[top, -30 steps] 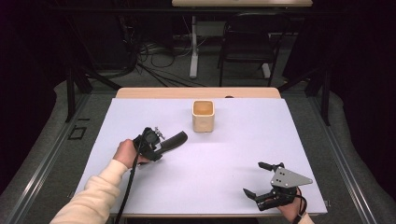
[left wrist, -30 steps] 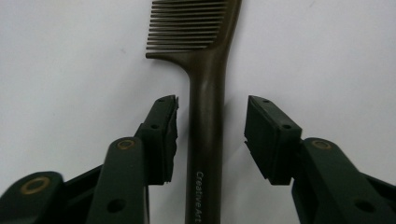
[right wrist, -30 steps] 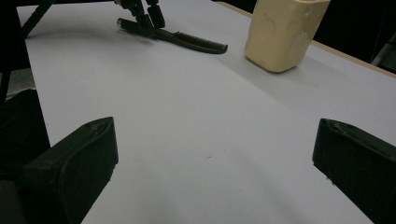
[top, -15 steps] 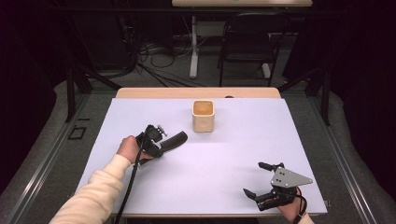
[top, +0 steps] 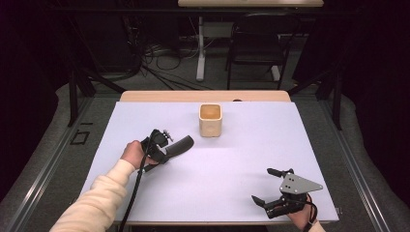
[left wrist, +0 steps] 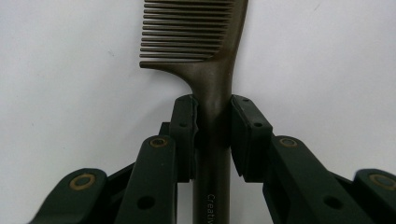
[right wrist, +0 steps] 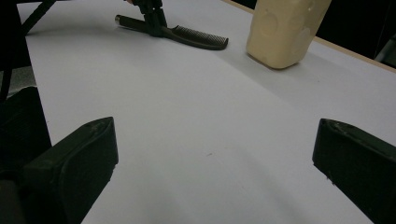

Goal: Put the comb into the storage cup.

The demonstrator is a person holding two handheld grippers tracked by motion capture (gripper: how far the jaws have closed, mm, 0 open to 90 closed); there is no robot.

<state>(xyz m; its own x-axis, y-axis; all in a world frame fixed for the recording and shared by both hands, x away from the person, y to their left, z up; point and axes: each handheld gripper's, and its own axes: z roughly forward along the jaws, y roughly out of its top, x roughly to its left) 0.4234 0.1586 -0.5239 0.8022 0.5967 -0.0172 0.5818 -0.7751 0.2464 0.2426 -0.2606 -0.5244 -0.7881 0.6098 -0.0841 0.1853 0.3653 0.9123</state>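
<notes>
Right gripper [top: 270, 186] sits at the near right corner of the table [top: 309, 145], jaws spread wide with nothing between them, parked close to the near edge. Mid-left, the left gripper [left wrist: 212, 119] is down over the comb [left wrist: 205, 51]; its jaws have just been closing and now the pads sit against both sides of the handle just below the teeth, so it reads as a grip on the comb. The comb lies flat on the white table sheet, left of centre, teeth end pointing toward the cup [top: 211, 120]. Judgement: the comb looks like thin hard plastic, light and stiff, smooth handle so possibly a bit slippery; the narrow neck where the pads are now is a sound hold, teeth better left alone as they could flex or snag. It lies low on the sheet, so the lift needs a firm pinch. Room: broad bare sheet between comb and right gripper, cup stands apart beyond the comb near the far edge, left edge reasonably near.
</notes>
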